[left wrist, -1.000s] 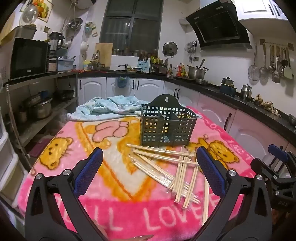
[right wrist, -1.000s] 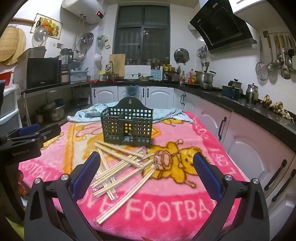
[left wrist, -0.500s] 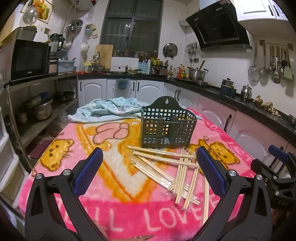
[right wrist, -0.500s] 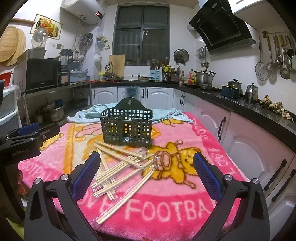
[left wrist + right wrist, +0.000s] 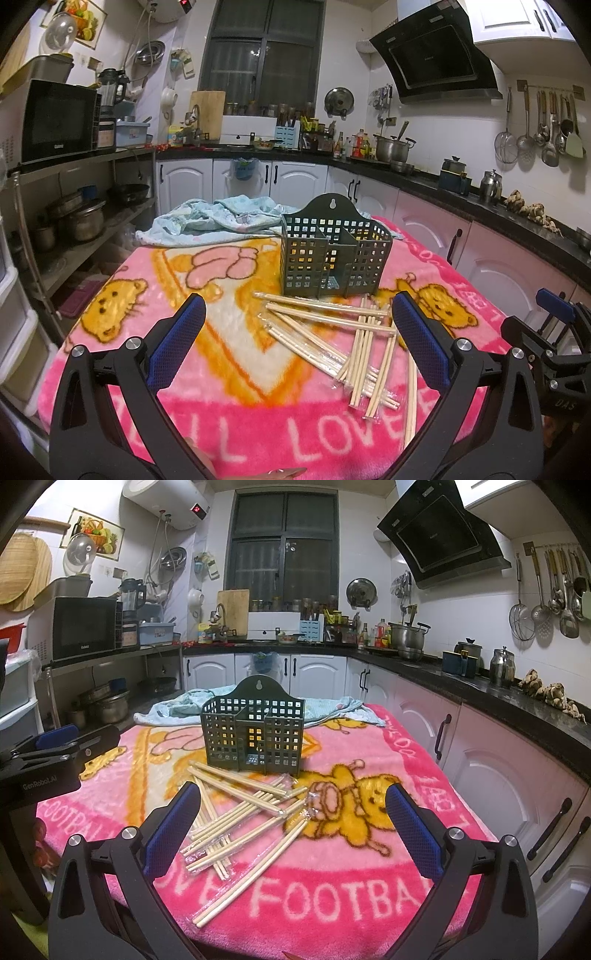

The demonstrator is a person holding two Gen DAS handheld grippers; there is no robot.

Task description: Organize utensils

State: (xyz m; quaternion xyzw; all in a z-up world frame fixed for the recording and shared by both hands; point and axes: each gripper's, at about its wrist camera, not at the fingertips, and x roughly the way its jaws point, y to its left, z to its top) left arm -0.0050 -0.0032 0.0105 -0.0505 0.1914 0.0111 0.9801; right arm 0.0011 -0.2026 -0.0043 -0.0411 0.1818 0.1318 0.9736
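Note:
Several wrapped wooden chopsticks (image 5: pixel 347 339) lie scattered in a loose pile on the pink blanket-covered table (image 5: pixel 221 369), just in front of a dark green slotted utensil basket (image 5: pixel 332 251) that stands upright with its compartments empty. My left gripper (image 5: pixel 295 332) is open and empty, held above the near edge, left of the pile. My right gripper (image 5: pixel 293 823) is open and empty, also near the table's front edge. The pile (image 5: pixel 240 812) and the basket (image 5: pixel 255 731) show in the right wrist view. Each gripper sees the other at its frame's side.
A crumpled light-blue cloth (image 5: pixel 218 218) lies behind the basket at the table's far end. Kitchen counters and pink cabinets (image 5: pixel 498 768) run along the right. A shelf with pots (image 5: pixel 81 221) and a microwave stands on the left.
Both views have shifted very slightly; the left gripper has tilted up a little. The chopsticks and basket have not moved, and both grippers stay open.

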